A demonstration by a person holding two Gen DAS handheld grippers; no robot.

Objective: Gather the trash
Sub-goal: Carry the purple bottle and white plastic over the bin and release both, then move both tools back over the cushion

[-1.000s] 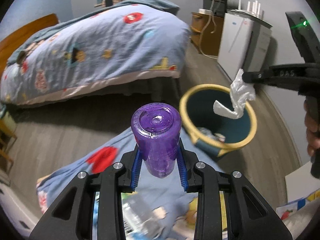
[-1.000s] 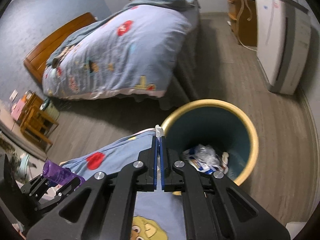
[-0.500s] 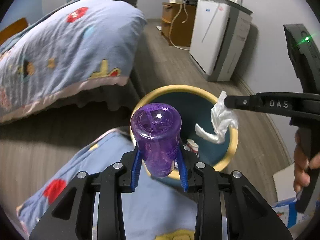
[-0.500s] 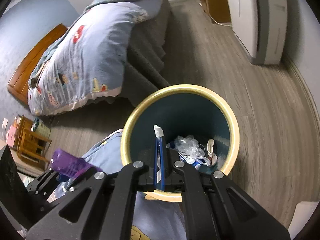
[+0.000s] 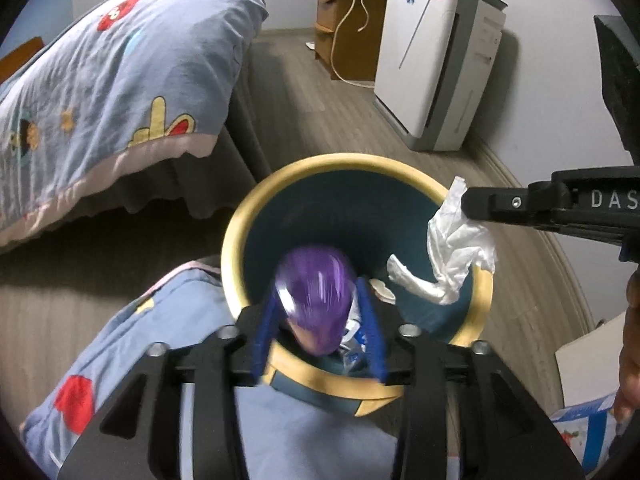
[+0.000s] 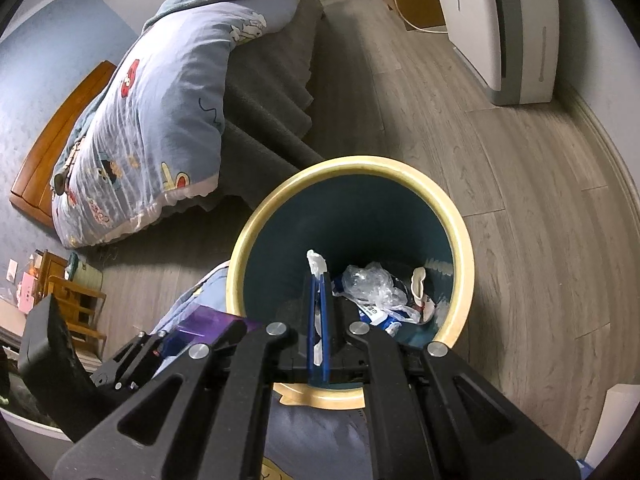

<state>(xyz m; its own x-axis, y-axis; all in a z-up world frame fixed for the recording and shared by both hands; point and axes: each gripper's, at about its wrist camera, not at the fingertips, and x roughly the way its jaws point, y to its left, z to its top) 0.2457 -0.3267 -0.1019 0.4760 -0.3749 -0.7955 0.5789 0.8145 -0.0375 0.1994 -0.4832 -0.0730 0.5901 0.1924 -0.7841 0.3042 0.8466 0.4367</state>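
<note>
Two drops lined up: left wrist view has left gripper [image 5: 318, 320] spread, blurred purple bottle [image 5: 316, 300] apparently loose over the bin [image 5: 240, 216]; right wrist view has right gripper [image 6: 319, 320] pinching white tissue [image 6: 317, 264] over the mouth, ready to release.

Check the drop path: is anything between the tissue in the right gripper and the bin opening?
Nothing visible blocks it. The tissue hangs from the right gripper over the open bin, with only trash at the bottom. The purple bottle at the left gripper sits over the near rim, beside it.
</note>
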